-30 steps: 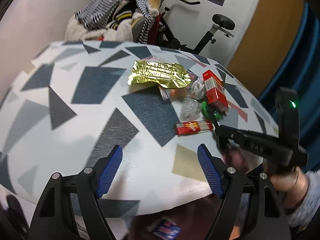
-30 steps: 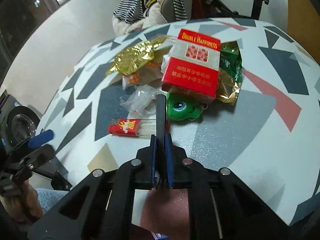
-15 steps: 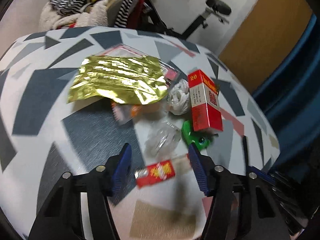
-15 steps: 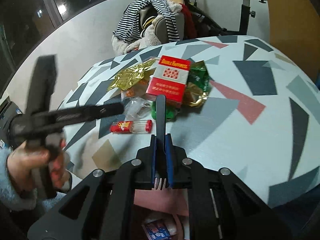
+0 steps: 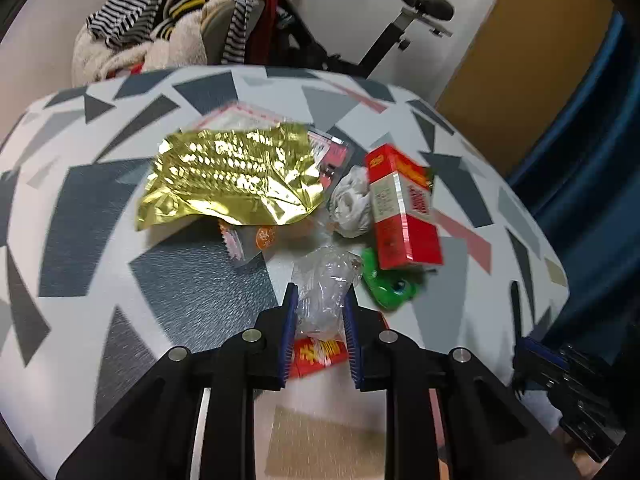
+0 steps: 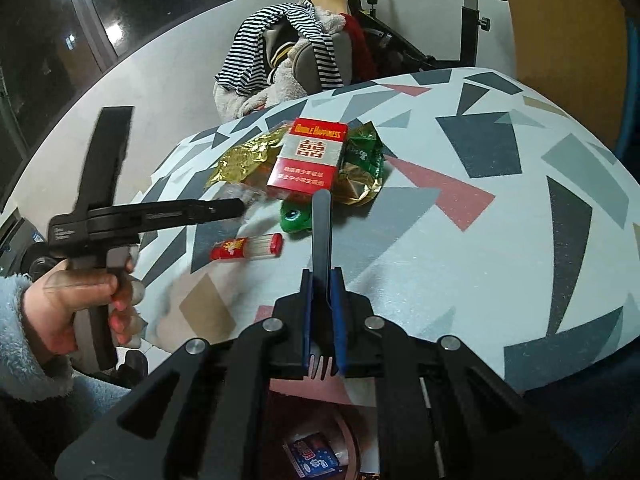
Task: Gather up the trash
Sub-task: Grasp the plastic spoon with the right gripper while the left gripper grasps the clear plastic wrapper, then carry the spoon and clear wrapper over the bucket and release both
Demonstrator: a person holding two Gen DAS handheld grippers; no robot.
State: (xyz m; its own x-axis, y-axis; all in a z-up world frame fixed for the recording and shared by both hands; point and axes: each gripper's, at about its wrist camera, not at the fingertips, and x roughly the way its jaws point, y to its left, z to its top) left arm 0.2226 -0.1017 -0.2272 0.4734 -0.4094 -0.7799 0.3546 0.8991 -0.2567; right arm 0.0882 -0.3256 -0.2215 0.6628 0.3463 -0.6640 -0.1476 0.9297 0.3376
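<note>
A litter pile lies on the patterned round table point(image 5: 80, 200): a gold foil bag point(image 5: 232, 176), a red cigarette box point(image 5: 400, 208), a white tissue wad point(image 5: 352, 200), an orange snack wrapper point(image 5: 256, 236) and a red toothpick tube point(image 5: 320, 354). My left gripper point(image 5: 319, 308) is closing, and its blue pads press on a crumpled clear plastic wrapper point(image 5: 324, 288). In the right wrist view a hand in a fuzzy blue sleeve holds that gripper point(image 6: 238, 208) side-on. My right gripper point(image 6: 322, 280) is shut on a black plastic fork point(image 6: 321, 224), near the table's front edge.
A green frog toy point(image 5: 386, 288) sits beside the box, with a green-gold bag point(image 6: 362, 164) behind it. Below the table edge a bin point(image 6: 316, 452) holds a blue packet. A chair heaped with clothes point(image 5: 168, 28) and an exercise bike point(image 5: 400, 20) stand beyond the table.
My left gripper has moved forward over the table to the pile and narrowed its jaws around the clear wrapper. The right gripper has drawn back from the pile with the fork.
</note>
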